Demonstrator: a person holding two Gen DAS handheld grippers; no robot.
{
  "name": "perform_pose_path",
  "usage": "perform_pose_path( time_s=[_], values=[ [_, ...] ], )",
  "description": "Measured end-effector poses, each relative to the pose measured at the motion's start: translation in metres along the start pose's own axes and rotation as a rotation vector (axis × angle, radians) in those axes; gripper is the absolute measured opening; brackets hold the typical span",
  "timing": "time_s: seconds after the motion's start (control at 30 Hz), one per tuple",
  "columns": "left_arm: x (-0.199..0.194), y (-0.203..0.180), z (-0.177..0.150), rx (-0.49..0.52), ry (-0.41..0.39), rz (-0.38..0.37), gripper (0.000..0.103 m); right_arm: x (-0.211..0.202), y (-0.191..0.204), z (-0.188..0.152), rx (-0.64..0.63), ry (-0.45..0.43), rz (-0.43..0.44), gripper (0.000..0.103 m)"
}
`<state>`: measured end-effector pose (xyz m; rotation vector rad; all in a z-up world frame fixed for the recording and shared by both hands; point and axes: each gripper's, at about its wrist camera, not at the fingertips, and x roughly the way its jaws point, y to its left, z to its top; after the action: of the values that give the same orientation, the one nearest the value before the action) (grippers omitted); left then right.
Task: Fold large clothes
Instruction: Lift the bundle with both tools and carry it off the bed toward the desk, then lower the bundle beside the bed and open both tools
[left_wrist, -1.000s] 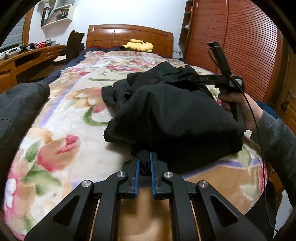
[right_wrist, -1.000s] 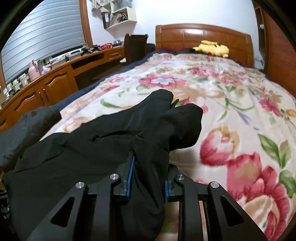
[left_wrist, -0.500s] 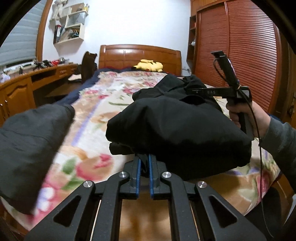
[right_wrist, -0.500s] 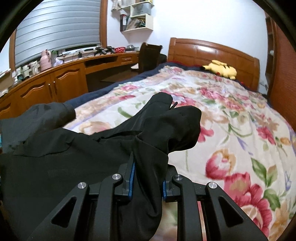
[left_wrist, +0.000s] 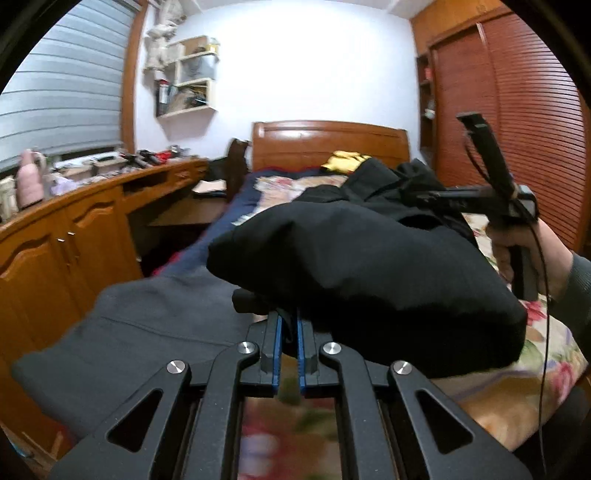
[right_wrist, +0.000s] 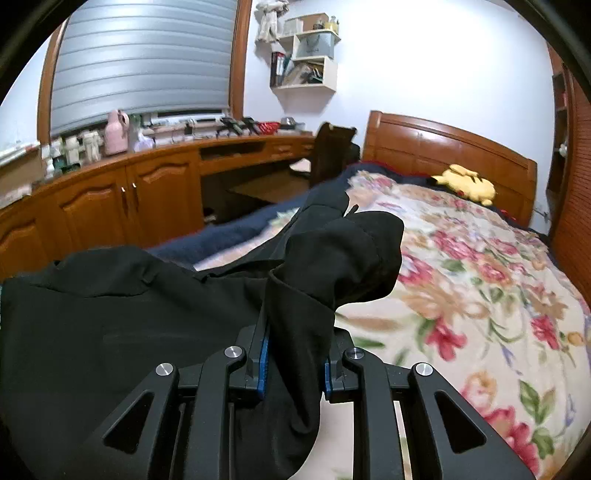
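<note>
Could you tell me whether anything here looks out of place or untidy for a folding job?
Yes: the black garment is bunched in a lump rather than laid flat, pinched by both grippers. A second dark grey garment hangs over the bed's left edge.

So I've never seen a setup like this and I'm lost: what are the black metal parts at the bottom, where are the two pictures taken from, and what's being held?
Those are two handheld grippers; no robot arm. A person holds one in each hand, and each carries a wide-angle camera looking along its jaws, giving one picture each. The left gripper is shut on an edge of a black garment. The right gripper, also seen from the side in the left picture with the person's right hand, clamps a thick bunch of the same garment. The garment hangs between them over a bed with a floral blanket. A grey garment lies at the left.
</note>
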<state>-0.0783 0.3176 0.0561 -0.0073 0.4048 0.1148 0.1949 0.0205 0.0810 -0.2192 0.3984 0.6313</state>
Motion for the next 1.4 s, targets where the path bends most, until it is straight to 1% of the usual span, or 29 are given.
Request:
perform_pose_path(
  time_s=[0.13, 0.23, 0.4, 0.47, 0.5, 0.57, 0.63, 0.67, 0.73, 0.8, 0.87, 0.9, 0.93, 0.97, 1.0, 1.03, 1.07, 1.1, 1.13, 1.23, 1.3, 1.4],
  values=[
    [-0.005, 0.039, 0.007, -0.009, -0.019, 0.082, 0.007, 0.019, 0.037, 0.019, -0.054, -0.008, 0.021, 0.021],
    [-0.013, 0.073, 0.009, -0.01, -0.026, 0.166, 0.007, 0.036, 0.064, 0.036, -0.064, -0.027, 0.048, 0.021],
    [-0.031, 0.127, 0.006, -0.038, -0.034, 0.287, 0.007, 0.068, 0.112, 0.053, -0.079, -0.07, 0.126, 0.021],
    [-0.03, 0.147, -0.001, -0.055, -0.012, 0.339, 0.007, 0.086, 0.126, 0.054, -0.084, -0.091, 0.161, 0.021],
    [-0.03, 0.157, -0.006, -0.062, 0.001, 0.358, 0.007, 0.092, 0.129, 0.052, -0.079, -0.094, 0.179, 0.021],
    [-0.022, 0.171, -0.02, -0.082, 0.064, 0.401, 0.007, 0.113, 0.142, 0.048, -0.068, -0.078, 0.216, 0.021],
    [-0.017, 0.179, -0.036, -0.108, 0.1, 0.414, 0.007, 0.134, 0.152, 0.039, -0.034, -0.037, 0.252, 0.021],
    [-0.016, 0.182, -0.045, -0.113, 0.115, 0.427, 0.007, 0.147, 0.159, 0.029, -0.022, -0.001, 0.266, 0.022],
    [-0.015, 0.185, -0.055, -0.117, 0.127, 0.445, 0.007, 0.168, 0.165, 0.014, -0.065, 0.035, 0.24, 0.022],
    [-0.018, 0.19, -0.055, -0.137, 0.131, 0.431, 0.008, 0.181, 0.16, 0.004, -0.083, 0.053, 0.227, 0.023],
    [-0.024, 0.189, -0.053, -0.152, 0.132, 0.434, 0.016, 0.192, 0.151, 0.005, -0.071, 0.081, 0.238, 0.024],
    [-0.028, 0.192, -0.051, -0.157, 0.121, 0.438, 0.018, 0.195, 0.145, 0.006, -0.064, 0.091, 0.251, 0.025],
    [-0.034, 0.189, -0.049, -0.159, 0.107, 0.439, 0.027, 0.197, 0.143, 0.01, -0.062, 0.097, 0.265, 0.03],
    [-0.04, 0.189, -0.046, -0.162, 0.09, 0.441, 0.039, 0.199, 0.139, 0.011, -0.064, 0.109, 0.27, 0.036],
    [-0.046, 0.19, -0.042, -0.171, 0.067, 0.443, 0.045, 0.2, 0.134, 0.011, -0.068, 0.125, 0.278, 0.039],
    [-0.05, 0.192, -0.038, -0.181, 0.053, 0.439, 0.058, 0.203, 0.145, 0.017, -0.074, 0.136, 0.28, 0.047],
    [-0.053, 0.191, -0.034, -0.189, 0.049, 0.425, 0.078, 0.201, 0.141, 0.016, -0.083, 0.139, 0.281, 0.056],
    [-0.053, 0.191, -0.031, -0.188, 0.046, 0.412, 0.083, 0.193, 0.142, 0.017, -0.092, 0.135, 0.28, 0.059],
    [-0.054, 0.187, -0.026, -0.181, 0.037, 0.405, 0.083, 0.184, 0.146, 0.022, -0.103, 0.131, 0.277, 0.061],
    [-0.05, 0.175, -0.011, -0.148, 0.022, 0.416, 0.083, 0.163, 0.149, 0.021, -0.11, 0.118, 0.268, 0.062],
    [-0.044, 0.168, -0.003, -0.132, 0.024, 0.396, 0.083, 0.145, 0.153, 0.013, -0.108, 0.105, 0.268, 0.062],
    [-0.03, 0.157, 0.008, -0.114, 0.036, 0.372, 0.083, 0.128, 0.157, 0.004, -0.134, 0.086, 0.296, 0.062]
  ],
)
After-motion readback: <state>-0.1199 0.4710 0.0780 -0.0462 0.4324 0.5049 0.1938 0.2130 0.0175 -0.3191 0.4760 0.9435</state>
